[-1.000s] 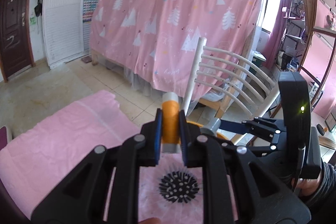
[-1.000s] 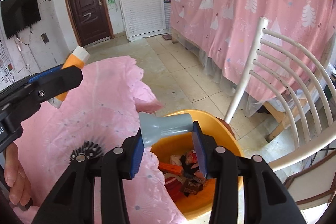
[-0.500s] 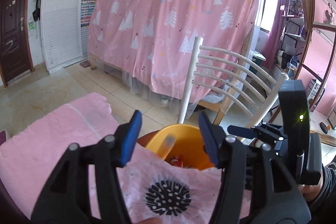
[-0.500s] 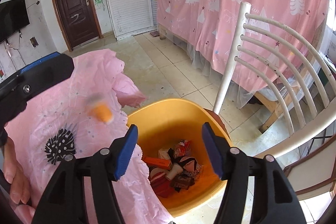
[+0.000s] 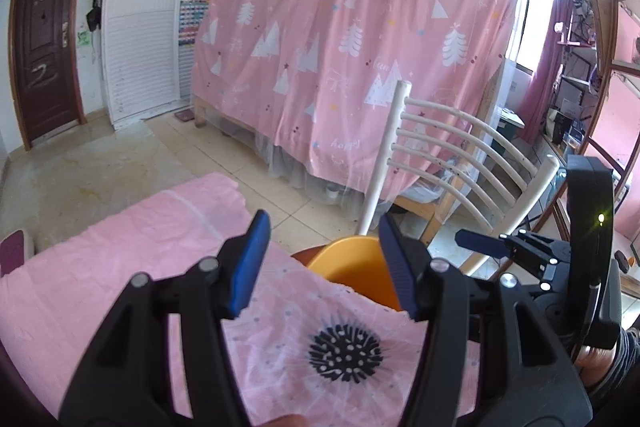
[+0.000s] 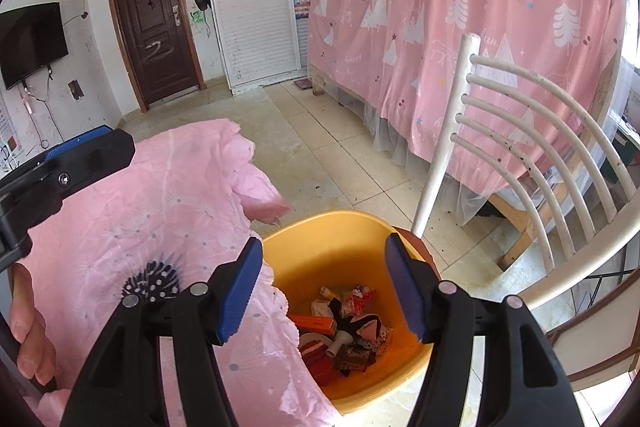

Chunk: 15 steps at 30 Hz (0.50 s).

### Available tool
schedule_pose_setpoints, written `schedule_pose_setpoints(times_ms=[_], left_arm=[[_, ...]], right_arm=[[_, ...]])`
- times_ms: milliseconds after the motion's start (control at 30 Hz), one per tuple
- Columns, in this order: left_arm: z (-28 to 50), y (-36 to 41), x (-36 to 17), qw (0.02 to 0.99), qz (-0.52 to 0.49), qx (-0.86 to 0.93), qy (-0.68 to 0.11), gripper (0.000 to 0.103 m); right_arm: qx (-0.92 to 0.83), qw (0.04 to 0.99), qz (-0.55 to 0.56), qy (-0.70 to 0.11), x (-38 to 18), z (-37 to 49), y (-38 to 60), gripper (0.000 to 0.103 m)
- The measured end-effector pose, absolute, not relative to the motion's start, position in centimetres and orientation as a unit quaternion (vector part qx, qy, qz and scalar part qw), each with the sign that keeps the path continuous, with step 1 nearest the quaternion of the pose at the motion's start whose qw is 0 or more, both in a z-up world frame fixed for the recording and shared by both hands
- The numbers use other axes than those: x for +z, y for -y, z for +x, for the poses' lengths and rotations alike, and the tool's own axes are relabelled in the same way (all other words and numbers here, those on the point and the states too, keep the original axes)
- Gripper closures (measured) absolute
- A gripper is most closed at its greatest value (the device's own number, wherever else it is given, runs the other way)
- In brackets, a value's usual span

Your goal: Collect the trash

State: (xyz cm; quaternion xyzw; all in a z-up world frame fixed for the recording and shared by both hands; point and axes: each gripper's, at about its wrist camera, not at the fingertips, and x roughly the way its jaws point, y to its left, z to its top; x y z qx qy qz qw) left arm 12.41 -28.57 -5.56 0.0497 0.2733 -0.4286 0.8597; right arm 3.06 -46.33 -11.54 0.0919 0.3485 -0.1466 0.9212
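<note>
An orange bin stands on the floor against the edge of a table draped in a pink cloth. Inside it lies a heap of trash: wrappers, an orange box, a small orange tube and a grey funnel-shaped piece. My right gripper hangs open right above the bin, with nothing between its blue pads. My left gripper is open and empty too, over the cloth's edge with the bin's rim beyond it. One of its fingers shows at the left of the right wrist view.
A white slatted chair stands close behind the bin. Beyond it a pink tree-print curtain hangs around a bed. A tiled floor leads to a dark door. A person's fingers grip the left tool's handle.
Both grippers opened. The orange tube left the left jaws and the grey funnel piece left the right jaws; both now lie in the bin.
</note>
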Motion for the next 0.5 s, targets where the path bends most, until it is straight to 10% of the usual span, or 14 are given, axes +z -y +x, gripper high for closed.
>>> schedule_pose_setpoints(times_ms=[500], left_arm=[[9.7, 23.9, -3.5, 0.885, 0.044, -0.390, -0.250, 0.049]], right_arm=[[-0.121, 0.942, 0.062, -0.308, -8.1, 1.9, 42.9, 0.049]])
